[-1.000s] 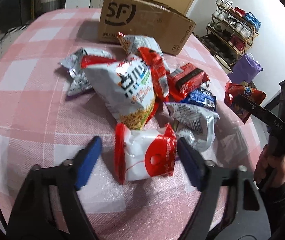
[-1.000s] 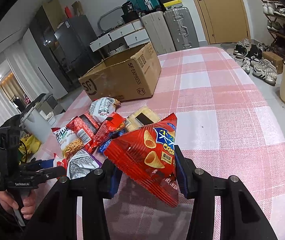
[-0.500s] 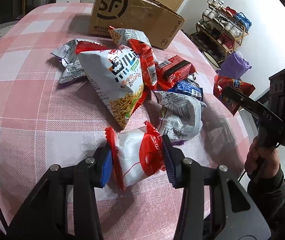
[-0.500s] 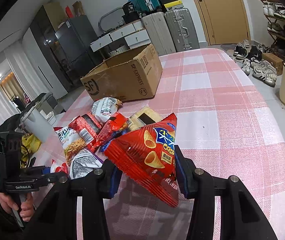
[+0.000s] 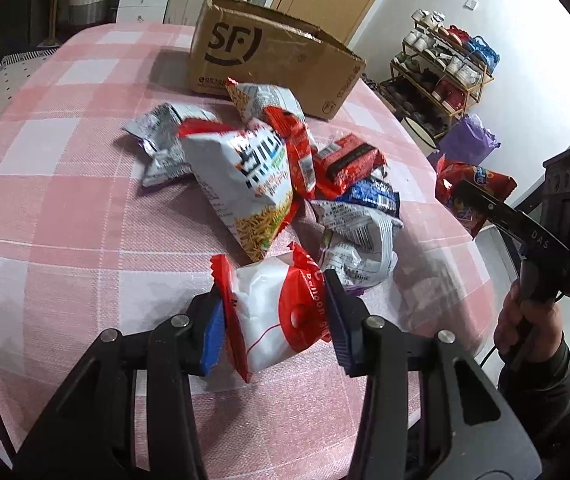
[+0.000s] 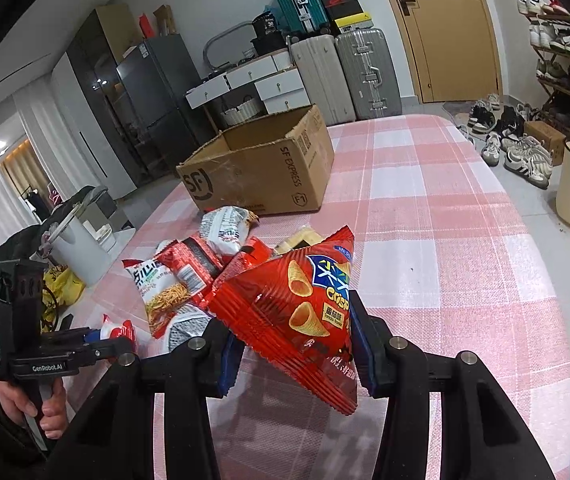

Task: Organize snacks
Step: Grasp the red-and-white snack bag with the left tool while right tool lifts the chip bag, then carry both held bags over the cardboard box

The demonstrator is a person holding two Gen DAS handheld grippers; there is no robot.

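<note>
the right gripper [image 6: 293,344] pinches a red bag of cone crisps [image 6: 297,312] between its fingers [image 6: 361,344], lifted off the checked surface [image 6: 445,240]. a snack pile [image 6: 189,272] lies before an open cardboard box [image 6: 261,172]. the left gripper [image 6: 97,340] holds a red-and-white packet [image 6: 119,328].

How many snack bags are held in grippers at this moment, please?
2. The white-and-red bag is clamped in the left gripper near the pile; the red cone-crisps bag is clamped in the right gripper, clear of the pile.
</note>
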